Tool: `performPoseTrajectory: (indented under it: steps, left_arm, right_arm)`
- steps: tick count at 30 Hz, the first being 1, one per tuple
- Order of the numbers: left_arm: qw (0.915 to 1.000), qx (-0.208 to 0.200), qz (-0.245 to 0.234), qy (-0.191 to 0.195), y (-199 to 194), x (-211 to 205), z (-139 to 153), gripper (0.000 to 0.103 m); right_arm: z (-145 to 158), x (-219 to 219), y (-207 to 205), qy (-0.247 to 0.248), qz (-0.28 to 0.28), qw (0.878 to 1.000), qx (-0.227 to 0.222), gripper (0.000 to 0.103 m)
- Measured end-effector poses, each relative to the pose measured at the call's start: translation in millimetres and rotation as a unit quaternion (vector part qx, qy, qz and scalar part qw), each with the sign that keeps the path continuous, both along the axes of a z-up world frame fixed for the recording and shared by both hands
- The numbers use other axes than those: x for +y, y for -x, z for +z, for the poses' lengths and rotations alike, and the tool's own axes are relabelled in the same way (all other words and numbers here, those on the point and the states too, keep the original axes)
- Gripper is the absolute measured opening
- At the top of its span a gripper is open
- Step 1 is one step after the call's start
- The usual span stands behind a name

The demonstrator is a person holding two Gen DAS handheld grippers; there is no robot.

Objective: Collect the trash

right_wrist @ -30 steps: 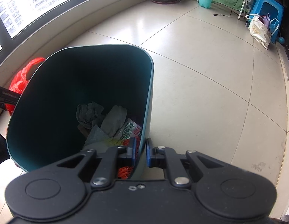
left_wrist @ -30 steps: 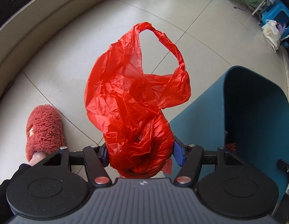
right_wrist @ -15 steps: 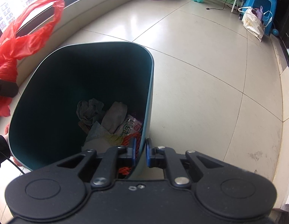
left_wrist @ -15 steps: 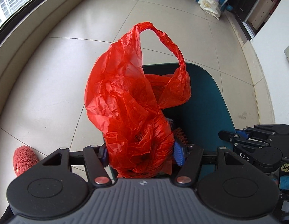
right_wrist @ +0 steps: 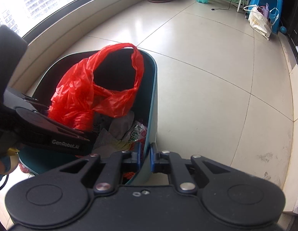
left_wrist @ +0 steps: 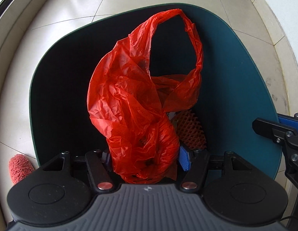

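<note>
A red plastic bag hangs bunched in the left tongs directly over the mouth of a teal trash bin, its loop handle reaching toward the far rim, while the right tongs clamp shut on the bin's near wall. The left tongs grip the bag's gathered lower end, both blue pads pressing the plastic. The risk from here: released at this height, the light bag may billow and drape over the rim instead of dropping in, or a fold may cling to a pad. If the right tongs slip off the thin wall, the bin could tip or slide on the tiled floor. The count: one red bag, one bin, two tongs. Inside the bin lie one piece of orange netting, one printed wrapper and some grey crumpled scraps, their number unclear. One red fluffy slipper shows beside the bin.
</note>
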State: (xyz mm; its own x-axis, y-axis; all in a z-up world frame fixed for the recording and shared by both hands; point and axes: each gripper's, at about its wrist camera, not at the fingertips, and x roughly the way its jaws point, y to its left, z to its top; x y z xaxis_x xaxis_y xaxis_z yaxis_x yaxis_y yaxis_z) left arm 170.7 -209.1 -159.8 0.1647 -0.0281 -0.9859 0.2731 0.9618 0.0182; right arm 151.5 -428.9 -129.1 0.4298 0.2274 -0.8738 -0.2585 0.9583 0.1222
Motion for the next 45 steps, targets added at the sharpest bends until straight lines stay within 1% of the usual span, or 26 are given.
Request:
performPoseTrajectory:
  steps: [3,6,7,9,14,16,18,20,24,25,27,31,32,35,37,40,42,44,45]
  left_arm:
    - [1.0000,0.004,0.001,-0.001,-4.3,-1.4,-7.0,0.064]
    - [0.9998,0.008,0.005,0.015,-2.8,-0.8,-7.5,0.065]
    - [0.9996,0.010,0.007,0.023,-0.2,6.7,-6.1,0.066]
    - [0.9992,0.010,0.016,0.036,-0.1,14.6,-2.1,0.077]
    - [0.9981,-0.001,0.029,0.054,7.4,26.9,9.6,0.078]
    - [0.9973,-0.004,0.027,0.068,11.9,29.6,15.5,0.078]
    - [0.9967,-0.016,0.023,0.076,23.2,36.3,26.1,0.078]
    - [0.9969,-0.042,0.013,0.066,35.6,31.0,38.8,0.078]
    - [0.9944,-0.077,0.005,0.072,50.9,38.5,69.2,0.078]
    - [0.9936,-0.088,0.002,0.071,55.2,40.6,77.4,0.078]
    - [0.9920,-0.106,-0.002,0.068,62.0,43.2,93.5,0.078]
    - [0.9878,-0.131,0.002,0.083,79.3,56.8,118.7,0.078]
    - [0.9864,-0.139,0.003,0.087,85.7,61.5,128.2,0.078]
    - [0.9828,-0.161,0.006,0.089,100.1,71.7,143.7,0.078]
    - [0.9806,-0.174,0.006,0.089,109.1,77.0,152.0,0.078]
    - [0.9773,-0.190,0.008,0.092,124.3,86.4,163.0,0.078]
    - [0.9753,-0.199,0.011,0.095,132.6,92.7,167.2,0.078]
    - [0.9728,-0.211,0.014,0.096,141.4,99.0,172.0,0.078]
    - [0.9718,-0.214,0.015,0.098,145.3,102.2,174.2,0.078]
  right_arm:
    - [0.6,-4.4,1.1,-0.006,0.000,1.000,0.001,0.009]
    - [2.6,-6.5,3.0,-0.007,0.000,1.000,0.001,0.009]
    - [3.6,-8.0,3.3,-0.007,0.000,1.000,0.001,0.009]
    - [3.6,-8.4,3.6,-0.008,0.000,1.000,0.002,0.009]
    - [5.8,-7.9,2.9,-0.006,-0.002,1.000,0.004,0.009]
    - [5.3,-7.8,3.0,-0.007,-0.004,1.000,0.004,0.010]
    - [5.6,-8.3,3.4,-0.012,-0.006,1.000,0.008,0.012]
    - [8.8,-7.6,5.0,-0.012,-0.006,1.000,0.008,0.014]
    - [27.0,-3.4,15.7,-0.003,0.001,1.000,-0.013,0.019]
    - [32.7,-1.9,20.4,-0.001,0.002,1.000,-0.017,0.021]
    - [45.3,3.3,32.9,0.006,0.007,1.000,-0.025,0.021]
    - [71.4,15.2,58.2,0.018,0.012,0.998,-0.050,0.021]
    - [76.8,17.5,63.7,0.020,0.012,0.998,-0.058,0.021]
    - [92.4,26.1,83.8,0.023,0.007,0.996,-0.082,0.024]
    - [102.5,31.0,96.6,0.024,0.003,0.995,-0.100,0.027]
    - [117.2,37.5,113.6,0.011,-0.009,0.992,-0.123,0.039]
    - [123.4,41.6,124.5,0.002,-0.015,0.991,-0.135,0.040]
    - [127.8,45.2,134.4,-0.004,-0.025,0.989,-0.148,0.048]
    - [131.4,46.1,141.9,-0.010,-0.025,0.987,-0.158,0.055]
